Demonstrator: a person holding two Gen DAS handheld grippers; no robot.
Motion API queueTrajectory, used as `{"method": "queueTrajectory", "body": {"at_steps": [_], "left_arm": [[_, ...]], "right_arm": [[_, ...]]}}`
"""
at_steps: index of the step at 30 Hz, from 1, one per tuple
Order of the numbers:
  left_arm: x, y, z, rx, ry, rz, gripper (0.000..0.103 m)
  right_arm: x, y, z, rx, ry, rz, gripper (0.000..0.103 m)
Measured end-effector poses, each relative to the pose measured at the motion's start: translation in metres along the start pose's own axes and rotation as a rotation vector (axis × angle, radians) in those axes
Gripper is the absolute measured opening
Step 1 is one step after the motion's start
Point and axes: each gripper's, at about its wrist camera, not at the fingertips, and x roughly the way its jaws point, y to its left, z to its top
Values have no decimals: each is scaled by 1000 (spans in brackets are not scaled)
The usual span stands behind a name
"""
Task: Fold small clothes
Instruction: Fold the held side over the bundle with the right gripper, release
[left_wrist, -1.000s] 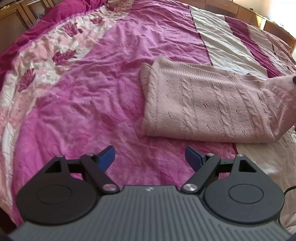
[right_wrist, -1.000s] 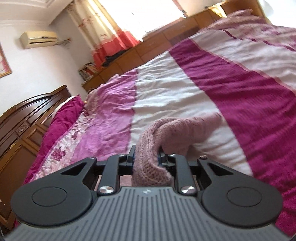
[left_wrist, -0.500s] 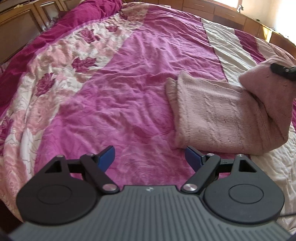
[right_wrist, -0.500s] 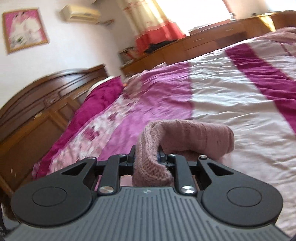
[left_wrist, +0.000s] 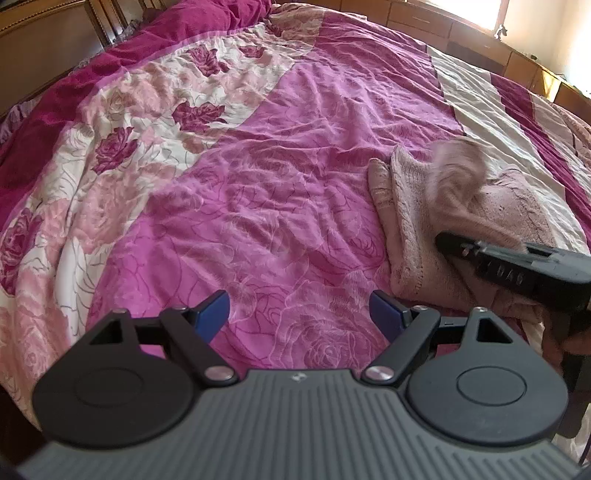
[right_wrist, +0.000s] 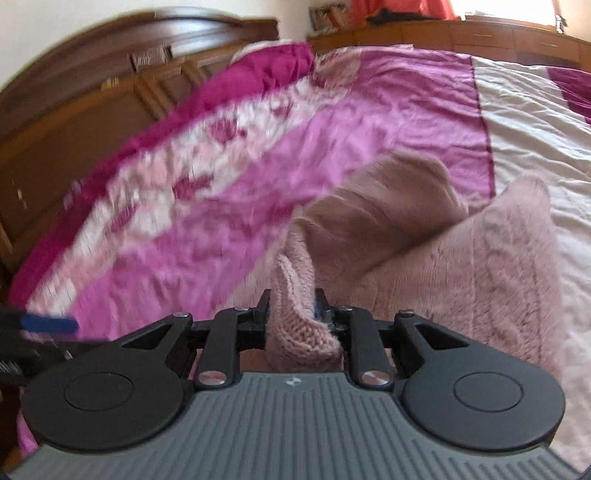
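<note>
- The pink knitted garment (left_wrist: 413, 236) lies on the bed, on the magenta band of the bedspread (left_wrist: 280, 192) near where it meets the cream stripe (right_wrist: 524, 110).
- Its lower layer lies flat; one edge is lifted and curls over the flat part, blurred in both views.
- My right claw (right_wrist: 293, 317) is clamped on that lifted knit edge; the fabric bunches between the two fingers and spills toward the camera.
- In the left wrist view, the right claw's black body (left_wrist: 517, 269) sits above the near right part of the garment.
- My left claw (left_wrist: 299, 314) has its blue-tipped fingers (left_wrist: 214, 314) spread wide apart, with nothing between them. It hangs over the bare magenta bedspread, just beside the garment's near left corner and not touching it.
- A blue fingertip of the left claw shows at the left edge of the right wrist view.
- Containers: I see none in either view.
- Outward: floral band of the bedspread (left_wrist: 155, 122), wooden headboard (right_wrist: 110, 74), low wooden cabinets (right_wrist: 480, 37) along the far wall.
</note>
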Motion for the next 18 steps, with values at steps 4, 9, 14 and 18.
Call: {"method": "queueTrajectory", "body": {"at_steps": [4, 9, 14, 18], "left_arm": [[-1, 4, 5, -63, -5, -88, 84], [-3, 1, 15, -140, -28, -188, 84], [-3, -16, 27, -91, -55, -201, 84], [1, -32, 33, -51, -53, -231, 83]], "right_arm": [[-3, 4, 1, 32, -7, 35, 49], [-28, 9, -7, 96, -60, 75, 59], [-66, 5, -15, 110, -98, 53, 63], [-89, -8, -16, 129, -113, 7, 67]]}}
